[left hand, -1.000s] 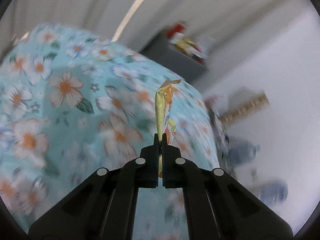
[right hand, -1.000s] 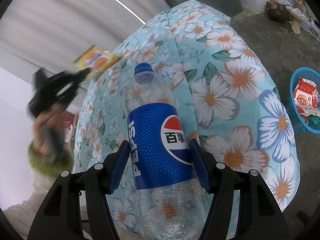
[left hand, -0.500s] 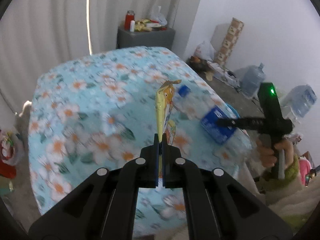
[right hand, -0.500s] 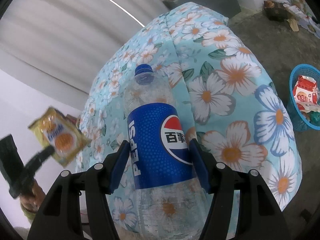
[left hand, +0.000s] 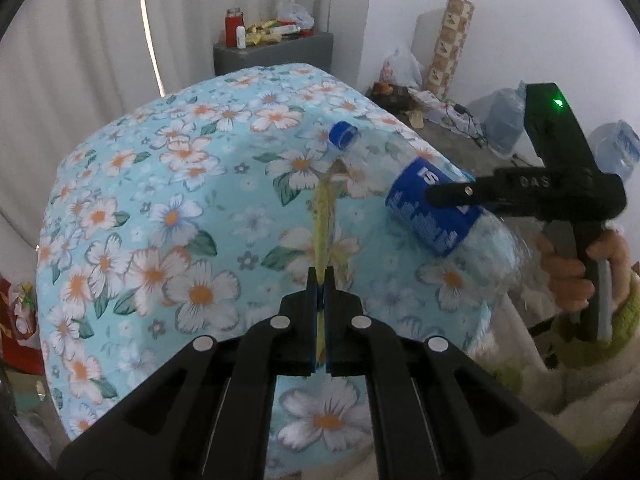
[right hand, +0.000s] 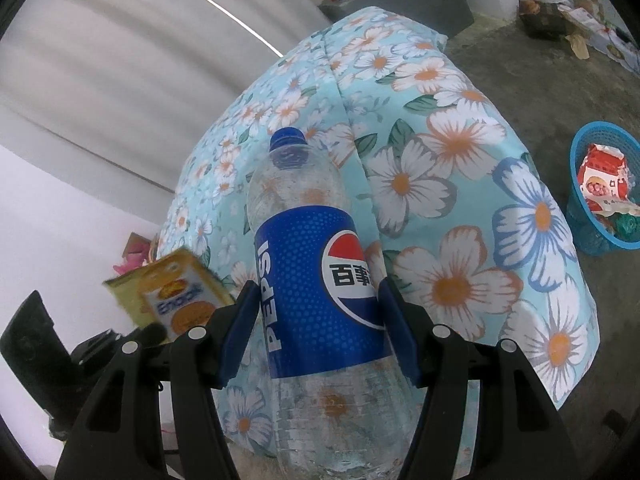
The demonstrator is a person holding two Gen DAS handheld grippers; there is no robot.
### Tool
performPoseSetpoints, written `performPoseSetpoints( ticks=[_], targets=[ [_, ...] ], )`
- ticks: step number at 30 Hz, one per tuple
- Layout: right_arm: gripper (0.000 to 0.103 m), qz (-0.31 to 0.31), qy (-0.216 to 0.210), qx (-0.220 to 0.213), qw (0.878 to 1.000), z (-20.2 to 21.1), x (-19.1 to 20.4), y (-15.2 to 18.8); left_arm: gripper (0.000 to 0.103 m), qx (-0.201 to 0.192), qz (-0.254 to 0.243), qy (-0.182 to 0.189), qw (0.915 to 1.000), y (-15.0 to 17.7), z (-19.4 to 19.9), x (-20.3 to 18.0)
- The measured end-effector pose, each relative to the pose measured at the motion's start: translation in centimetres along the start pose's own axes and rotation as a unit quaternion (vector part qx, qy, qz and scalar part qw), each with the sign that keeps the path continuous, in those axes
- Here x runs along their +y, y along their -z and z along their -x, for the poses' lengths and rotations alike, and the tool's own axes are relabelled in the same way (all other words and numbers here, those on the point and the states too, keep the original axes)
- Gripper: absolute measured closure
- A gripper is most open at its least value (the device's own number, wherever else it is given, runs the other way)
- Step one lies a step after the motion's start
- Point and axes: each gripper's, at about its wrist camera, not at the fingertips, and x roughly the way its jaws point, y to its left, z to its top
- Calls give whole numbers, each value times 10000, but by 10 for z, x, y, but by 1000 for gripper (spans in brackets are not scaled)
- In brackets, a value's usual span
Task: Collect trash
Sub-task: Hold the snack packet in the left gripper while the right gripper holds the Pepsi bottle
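**Both grippers loaded: bottle in your right, snack packet in your left**

Your right gripper is clamped across the blue label of a clear plastic bottle, 1 blue pad on each side of it. The bottle is lifted above the floral tablecloth, blue cap pointing away from you. Your left gripper has its jaws pressed together on the bottom edge of a yellow snack packet, which stands up from the pads over the cloth.

Differences between the 2 views:
- The left wrist view shows the packet edge-on, a thin yellow strip, so no print can be read there. The right wrist view shows its flat face, with an orange round picture and blue lettering too blurred to read.
- The right wrist view alone shows the blue basket on the concrete floor to the right of the table, holding a red and white wrapper.
- The left wrist view alone shows your right hand in a green cuff on the gripper handle, a green light on that tool, and "OAS" on its body.

Legible writing: "PEPSI" runs up the bottle label, beside the round logo with 2 Chinese characters, "百事".

Behind the table stands a grey cabinet with a red jar and small items on top.
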Motion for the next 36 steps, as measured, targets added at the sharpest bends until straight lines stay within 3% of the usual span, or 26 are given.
performPoseSetpoints(
  ticks=[11,18,25,36],
  targets=[
    [43,-272,-103,32,9996,2,-6,1,102,-447,130,-2,9989,-10,-15,-6],
    [43,-280,48,121,9995,9,-6,7,102,-660,103,97,9977,-17,-20,-14],
    [42,20,400,171,9990,5,7,5,102,-718,27,158,9973,-19,-24,-25],
    [41,11,385,190,9991,-3,7,3,102,-723,8,198,9972,-19,-25,-29]
  ],
)
